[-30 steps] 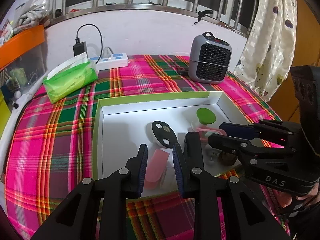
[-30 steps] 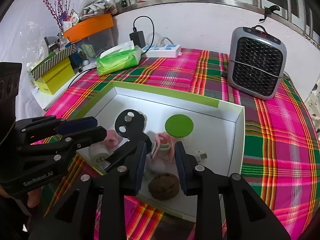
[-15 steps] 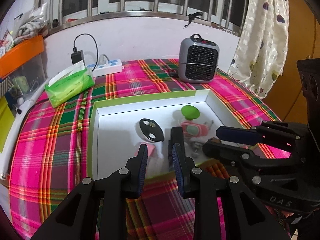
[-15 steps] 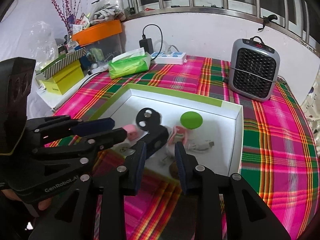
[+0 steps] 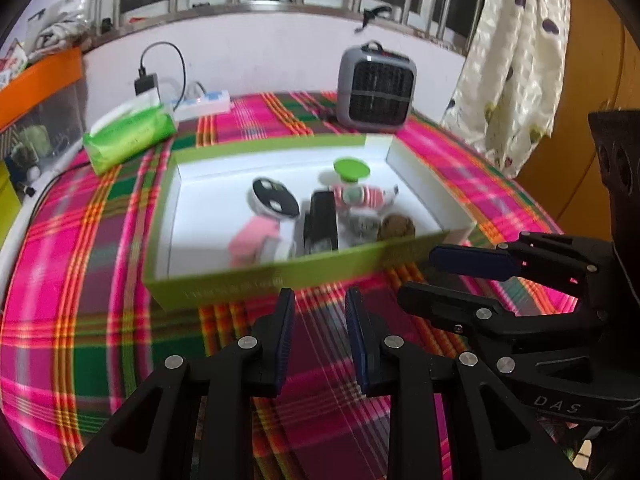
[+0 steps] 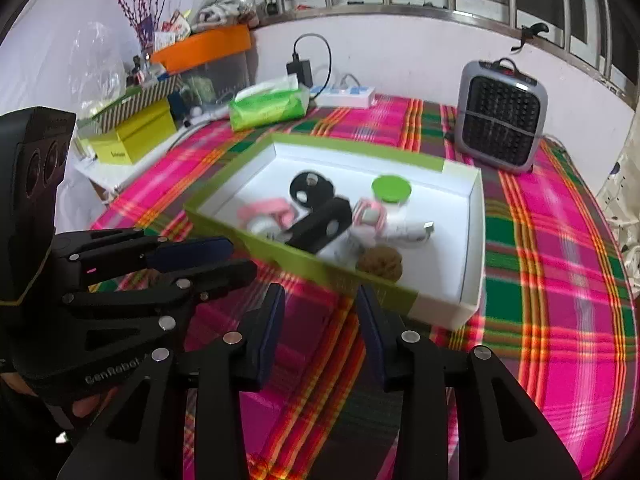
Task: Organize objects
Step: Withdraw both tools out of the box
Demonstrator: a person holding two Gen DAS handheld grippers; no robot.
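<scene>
A green-walled white box [image 5: 280,276] [image 6: 304,258] on the plaid tablecloth holds a black disc [image 5: 276,197] [image 6: 310,188], a green lid [image 5: 351,168] [image 6: 391,189], a black block [image 5: 320,220] [image 6: 320,224], pink pieces [image 5: 252,240] [image 6: 264,210] and a brown ball [image 5: 397,227] [image 6: 379,262]. Both grippers hover over the cloth in front of the box, outside it. My left gripper [image 5: 320,300] [image 6: 240,256] is open with nothing in it. My right gripper [image 6: 320,296] [image 5: 432,276] is to its right; its jaws are opening and nothing is between them.
A grey fan heater [image 5: 376,88] [image 6: 500,120] stands behind the box. A green tissue pack [image 5: 130,136] [image 6: 268,108] and a power strip [image 5: 204,102] [image 6: 346,96] lie at the back left. A yellow box [image 6: 132,136] and an orange-lidded bin [image 6: 204,46] stand left of the table. A curtain [image 5: 512,60] hangs at the right.
Both grippers drew back out of the box to the cloth in front of it. The right jaws have spread wider. The objects stay in the box.
</scene>
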